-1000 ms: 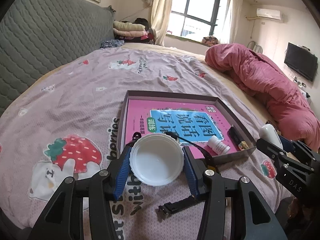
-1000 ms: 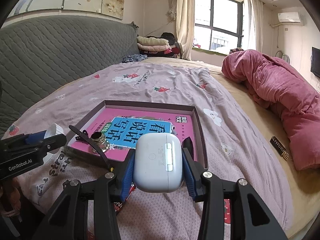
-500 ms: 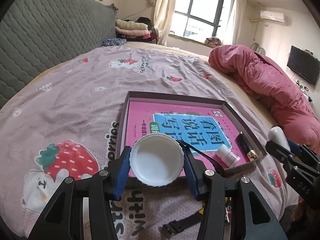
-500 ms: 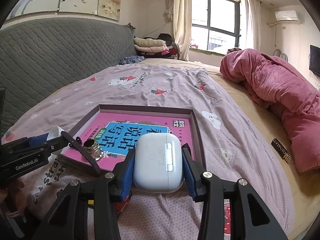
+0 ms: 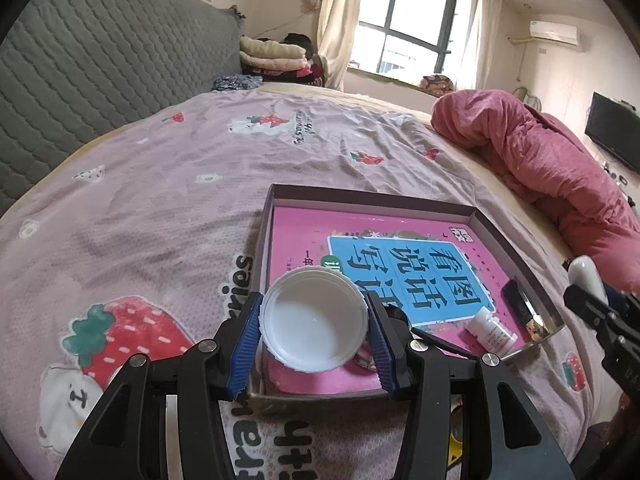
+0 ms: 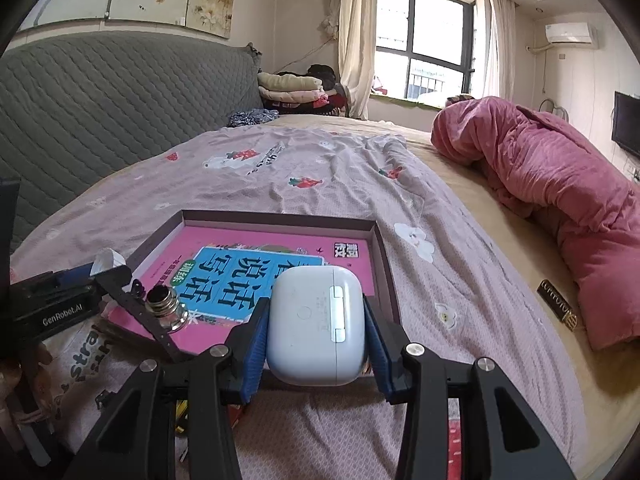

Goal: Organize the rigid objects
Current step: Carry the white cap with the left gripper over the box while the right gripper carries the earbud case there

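Observation:
My left gripper (image 5: 315,330) is shut on a white plastic lid (image 5: 314,318), held over the near left corner of a shallow dark tray (image 5: 516,258) lined with a pink book. My right gripper (image 6: 316,330) is shut on a white earbuds case (image 6: 316,326), held over the tray's (image 6: 386,264) near right corner. In the tray lie a small white bottle (image 5: 490,330), a black lighter-like item (image 5: 518,300) and a metal bulb base (image 6: 166,308). The right gripper also shows at the right edge of the left wrist view (image 5: 592,292).
The tray rests on a lilac strawberry-print bedsheet (image 5: 160,200). A rolled pink duvet (image 6: 560,184) lies along the right side. A small dark gold-printed item (image 6: 558,304) lies by the duvet. A grey quilted headboard (image 5: 100,64) stands at left. Small items lie near the bed edge under the grippers.
Both grippers have moved forward toward the tray with their objects held. The lid and the earbuds case now hang over the tray's near edge.

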A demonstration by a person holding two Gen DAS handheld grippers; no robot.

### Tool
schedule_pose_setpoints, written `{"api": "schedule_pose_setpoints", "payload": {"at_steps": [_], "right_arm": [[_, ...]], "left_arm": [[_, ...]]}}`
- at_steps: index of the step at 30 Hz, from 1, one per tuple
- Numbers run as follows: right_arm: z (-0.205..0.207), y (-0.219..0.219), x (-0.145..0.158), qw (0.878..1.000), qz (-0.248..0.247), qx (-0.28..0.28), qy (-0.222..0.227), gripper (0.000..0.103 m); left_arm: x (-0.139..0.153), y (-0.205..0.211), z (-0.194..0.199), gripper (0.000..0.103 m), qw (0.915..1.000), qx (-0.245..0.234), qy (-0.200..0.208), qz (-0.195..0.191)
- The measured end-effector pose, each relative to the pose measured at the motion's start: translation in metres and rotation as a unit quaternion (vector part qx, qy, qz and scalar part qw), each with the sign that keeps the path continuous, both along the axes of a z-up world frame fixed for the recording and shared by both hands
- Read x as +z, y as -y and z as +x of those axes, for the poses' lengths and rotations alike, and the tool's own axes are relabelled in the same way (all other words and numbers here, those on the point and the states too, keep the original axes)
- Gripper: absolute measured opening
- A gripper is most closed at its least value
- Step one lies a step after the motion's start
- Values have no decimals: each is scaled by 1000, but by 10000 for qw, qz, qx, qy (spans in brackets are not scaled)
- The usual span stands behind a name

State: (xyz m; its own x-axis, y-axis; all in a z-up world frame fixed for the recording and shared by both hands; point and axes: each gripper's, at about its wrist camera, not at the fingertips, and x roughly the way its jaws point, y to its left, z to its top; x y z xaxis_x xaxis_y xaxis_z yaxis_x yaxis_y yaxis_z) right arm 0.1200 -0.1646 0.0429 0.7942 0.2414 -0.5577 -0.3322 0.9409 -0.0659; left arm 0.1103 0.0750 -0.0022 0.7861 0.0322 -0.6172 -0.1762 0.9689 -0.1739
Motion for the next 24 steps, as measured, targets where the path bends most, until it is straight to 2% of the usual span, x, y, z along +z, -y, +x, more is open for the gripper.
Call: {"api": "schedule_pose_setpoints", "payload": {"at_steps": [16, 24], "right_arm": [[21, -3, 3, 9996, -135, -214, 92, 44], [30, -7, -7, 9993, -310, -222, -66, 44]], "left_arm": [[-15, -2, 10, 51, 9997, -91, -242, -10], [-18, 3, 13, 51, 9994, -195, -302, 23]]}}
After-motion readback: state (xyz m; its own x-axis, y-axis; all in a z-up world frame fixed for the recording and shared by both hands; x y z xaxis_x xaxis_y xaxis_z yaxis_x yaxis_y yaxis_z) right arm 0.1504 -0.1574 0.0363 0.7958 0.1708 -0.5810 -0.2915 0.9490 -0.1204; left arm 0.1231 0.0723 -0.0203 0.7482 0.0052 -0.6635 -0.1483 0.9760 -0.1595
